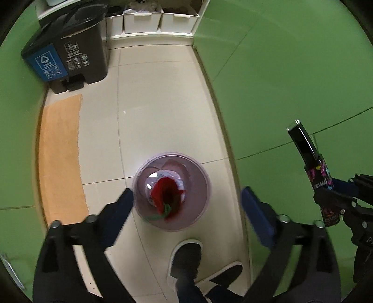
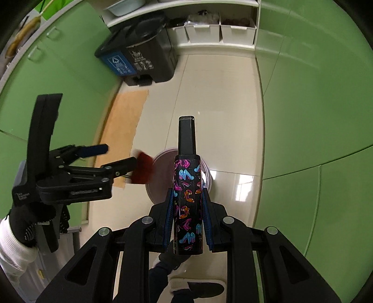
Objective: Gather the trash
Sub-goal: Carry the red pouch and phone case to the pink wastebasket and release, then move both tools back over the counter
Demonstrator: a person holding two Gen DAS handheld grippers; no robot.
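Left wrist: one round bin (image 1: 202, 177), one red flower (image 1: 166, 197), left gripper (image 1: 186, 205) released; right gripper (image 2: 186, 209) grasping one patterned bottle (image 2: 187, 200).

A cream tiled floor (image 1: 163, 98) runs between green cabinet fronts (image 1: 291, 81). An orange mat (image 1: 61, 158) lies at nine o'clock. White storage bins (image 1: 142, 19) line a low shelf at twelve o'clock. Dark shoes (image 1: 186, 258) stand at six o'clock.

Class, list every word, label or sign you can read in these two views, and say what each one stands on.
Recycling-arrows sign, white on blue: bin; text beneath too small.
White icons and text on bin's dark panel: unreadable.
Lettering on patterned bottle: blurred.
Embossed lettering on left gripper's body: illegible.
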